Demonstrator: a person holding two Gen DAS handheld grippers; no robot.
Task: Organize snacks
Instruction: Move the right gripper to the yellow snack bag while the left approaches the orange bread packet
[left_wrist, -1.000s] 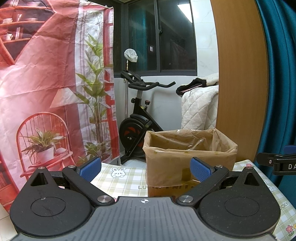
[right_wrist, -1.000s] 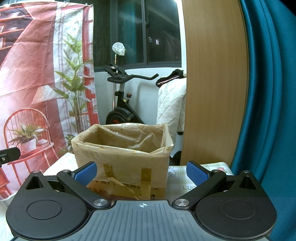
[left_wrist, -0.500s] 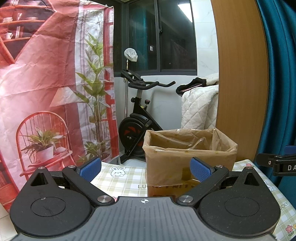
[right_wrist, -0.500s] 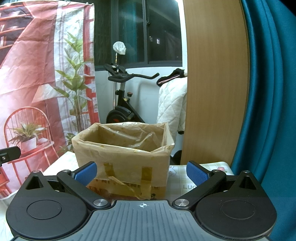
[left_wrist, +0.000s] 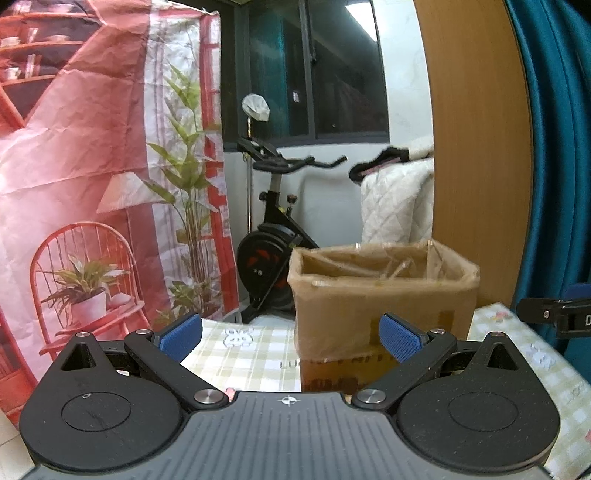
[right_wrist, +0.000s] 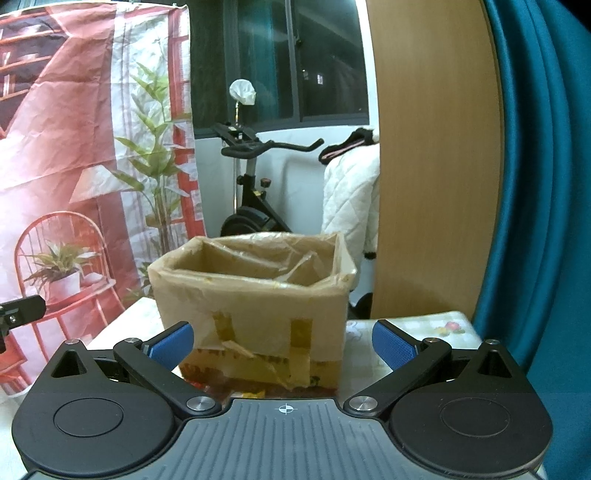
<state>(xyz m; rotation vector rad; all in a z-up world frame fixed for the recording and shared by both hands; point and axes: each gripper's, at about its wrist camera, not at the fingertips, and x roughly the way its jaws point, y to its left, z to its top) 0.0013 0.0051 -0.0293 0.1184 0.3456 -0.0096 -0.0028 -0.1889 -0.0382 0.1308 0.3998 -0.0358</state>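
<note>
A brown cardboard box (left_wrist: 380, 295) lined with clear plastic stands open-topped on a checked tablecloth (left_wrist: 251, 354); it also shows in the right wrist view (right_wrist: 255, 295). My left gripper (left_wrist: 291, 336) is open and empty, held low in front of the box's left side. My right gripper (right_wrist: 282, 341) is open and empty, straight in front of the box. A bit of a snack wrapper (right_wrist: 255, 393) shows at the box's foot, mostly hidden by the gripper body. The other gripper's tip shows at the right edge (left_wrist: 554, 314) and at the left edge (right_wrist: 22, 310).
A wooden panel (left_wrist: 476, 147) and a teal curtain (left_wrist: 554, 147) stand behind the box on the right. A red printed backdrop (left_wrist: 92, 147) hangs on the left. An exercise bike (left_wrist: 273, 236) and a white quilt (left_wrist: 399, 203) are beyond the table.
Both grippers have tilted or dropped slightly, so the box sits a little lower and nearer in view. The jaws stay open.
</note>
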